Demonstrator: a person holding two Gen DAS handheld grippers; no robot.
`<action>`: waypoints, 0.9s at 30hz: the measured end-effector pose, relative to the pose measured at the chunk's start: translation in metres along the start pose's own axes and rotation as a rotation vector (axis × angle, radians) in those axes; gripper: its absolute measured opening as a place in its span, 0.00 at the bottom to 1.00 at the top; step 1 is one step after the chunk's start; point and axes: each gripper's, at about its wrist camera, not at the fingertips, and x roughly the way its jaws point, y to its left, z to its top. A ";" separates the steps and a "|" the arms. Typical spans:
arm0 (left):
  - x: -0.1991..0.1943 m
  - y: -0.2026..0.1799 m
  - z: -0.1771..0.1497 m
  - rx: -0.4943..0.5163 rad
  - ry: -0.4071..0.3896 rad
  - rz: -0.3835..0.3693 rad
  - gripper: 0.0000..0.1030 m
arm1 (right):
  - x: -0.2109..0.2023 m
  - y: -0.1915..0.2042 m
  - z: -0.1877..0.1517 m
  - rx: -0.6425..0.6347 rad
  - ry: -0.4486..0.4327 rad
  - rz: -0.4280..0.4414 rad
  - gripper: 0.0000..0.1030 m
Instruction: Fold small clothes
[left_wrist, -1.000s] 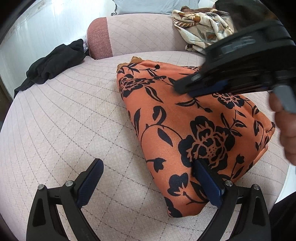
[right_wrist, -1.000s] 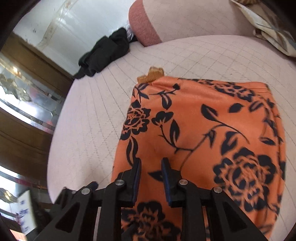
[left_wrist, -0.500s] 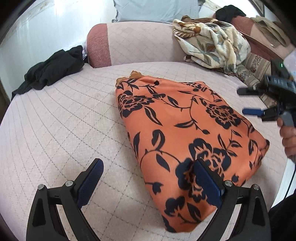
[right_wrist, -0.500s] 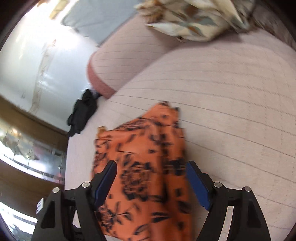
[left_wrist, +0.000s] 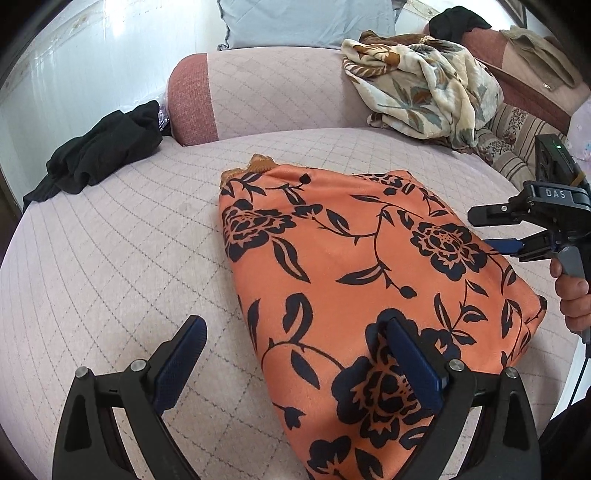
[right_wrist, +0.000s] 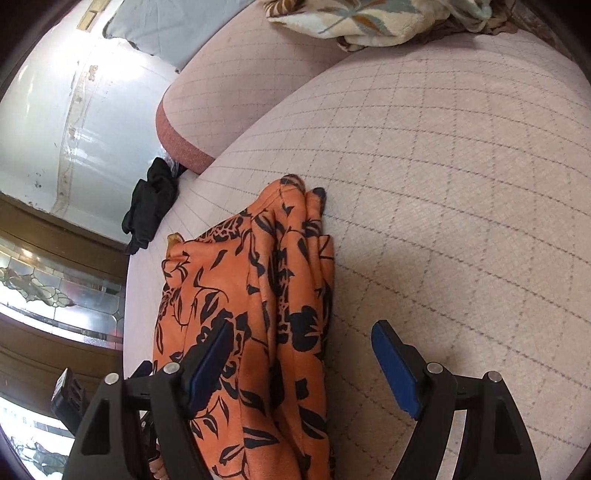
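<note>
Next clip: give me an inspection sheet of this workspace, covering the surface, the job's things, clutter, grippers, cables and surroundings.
Surface: quilted pink cushion, round edge, grid stitching.
Job's things: orange floral garment, folded into layers, lying flat on the cushion.
Clutter: black clothing bunched at the far left; cream floral blanket heaped at the back.
Grippers: left gripper open, one finger over the garment's near part; right gripper open, jaws just opened, garment's edge lies between them unpinched.
Cables: thin dark cable below the person's hand.
Surroundings: pink bolster, grey-blue pillow, white wall.
</note>
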 end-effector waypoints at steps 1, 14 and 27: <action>0.000 0.000 0.000 0.000 0.001 0.000 0.95 | 0.004 0.002 0.000 -0.002 0.006 0.000 0.78; 0.009 0.000 0.001 0.005 0.019 -0.005 0.95 | 0.033 0.008 -0.003 -0.031 0.054 0.028 0.78; 0.035 0.009 0.003 -0.118 0.145 -0.229 0.95 | 0.042 0.005 -0.004 -0.059 0.115 0.165 0.78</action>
